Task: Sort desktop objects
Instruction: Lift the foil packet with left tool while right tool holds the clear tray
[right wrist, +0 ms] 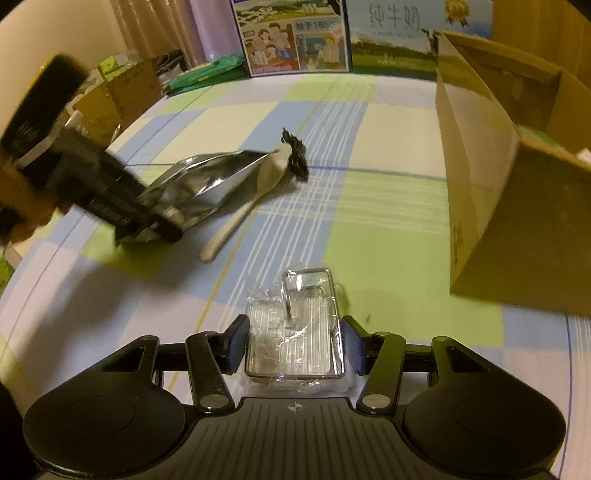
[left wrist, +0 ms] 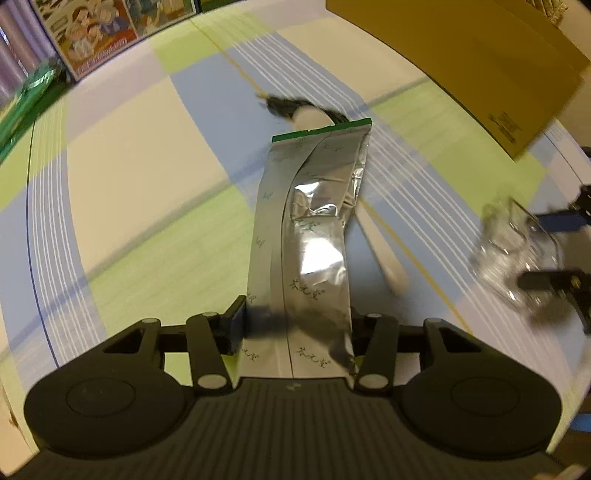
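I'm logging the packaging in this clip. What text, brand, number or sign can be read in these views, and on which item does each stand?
"纯牛奶": on the blue milk carton at the back.
Headed "1955", rest blurred: banner on the illustrated carton.
Repeated green script logo on the silver foil pouch: too stylised to read.
Small black print on the cardboard box: too small to read.
Clear plastic packet: no text visible.

Looks like a home room: checked cloth point(right wrist: 369, 206) on the counter, curtains point(right wrist: 184, 33), milk cartons point(right wrist: 295, 37), cardboard boxes point(right wrist: 498, 184).
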`<state>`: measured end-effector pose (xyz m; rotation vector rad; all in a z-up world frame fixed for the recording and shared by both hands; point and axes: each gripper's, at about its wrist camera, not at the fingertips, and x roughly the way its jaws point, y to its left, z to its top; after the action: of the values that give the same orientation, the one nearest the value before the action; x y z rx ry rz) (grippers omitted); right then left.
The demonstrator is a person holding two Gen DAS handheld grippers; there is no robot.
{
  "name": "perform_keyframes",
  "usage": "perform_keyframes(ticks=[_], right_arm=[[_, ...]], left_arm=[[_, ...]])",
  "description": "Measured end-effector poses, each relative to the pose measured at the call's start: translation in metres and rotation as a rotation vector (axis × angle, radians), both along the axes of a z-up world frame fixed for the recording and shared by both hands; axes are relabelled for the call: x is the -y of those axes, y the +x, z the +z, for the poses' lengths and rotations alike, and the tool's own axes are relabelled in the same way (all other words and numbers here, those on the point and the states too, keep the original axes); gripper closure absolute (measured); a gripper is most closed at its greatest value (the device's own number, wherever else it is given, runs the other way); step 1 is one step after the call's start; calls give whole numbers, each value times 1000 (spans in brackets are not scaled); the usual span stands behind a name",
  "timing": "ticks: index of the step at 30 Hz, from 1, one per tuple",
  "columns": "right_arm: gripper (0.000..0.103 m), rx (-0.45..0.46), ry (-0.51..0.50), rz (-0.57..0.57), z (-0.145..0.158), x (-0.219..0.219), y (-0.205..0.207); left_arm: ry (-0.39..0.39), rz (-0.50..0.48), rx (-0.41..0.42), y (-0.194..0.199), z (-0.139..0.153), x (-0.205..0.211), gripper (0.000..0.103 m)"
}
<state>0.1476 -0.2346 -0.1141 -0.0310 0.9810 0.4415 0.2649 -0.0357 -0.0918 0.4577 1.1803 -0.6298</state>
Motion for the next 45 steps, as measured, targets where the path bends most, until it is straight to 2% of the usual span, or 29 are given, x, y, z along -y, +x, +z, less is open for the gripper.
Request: perform_keyframes(ticks=[5, 7, 9, 13, 15, 17, 22, 26, 39, 41, 45], right_arm=[[52, -36, 2, -10, 3, 3, -26], [52, -47, 13, -17, 3, 8, -37], [52, -45, 17, -18, 3, 10, -46], [47, -46, 31, -39, 4, 15, -54], [38, -36, 27, -42, 5, 16, -57], [34, -22, 24, -33, 7, 16, -59], [31, 15, -13, 50, 8, 10, -62], [29, 16, -53, 120, 4, 5, -65], [29, 0, -99, 127, -11, 1, -67], [30, 3, -99, 121, -11, 1, -67], [41, 13, -110, 109, -10, 2, -66]], left_arm=[[6, -10, -46, -55, 7, -8, 59], [-5, -19, -70, -71, 11, -10, 52], [-3, -18, -59, -77, 16, -11, 48], [21, -29, -29, -71, 21, -5, 44], [29, -50, -29, -67, 19, 3, 44], [29, -68, -38, -60, 13, 9, 44], [52, -109, -56, -52, -1, 17, 44], [40, -126, -62, -47, -3, 16, 44], [34, -183, -57, -45, -4, 15, 41], [34, -186, -55, -47, -4, 14, 44], [33, -192, -58, -50, -1, 15, 56]])
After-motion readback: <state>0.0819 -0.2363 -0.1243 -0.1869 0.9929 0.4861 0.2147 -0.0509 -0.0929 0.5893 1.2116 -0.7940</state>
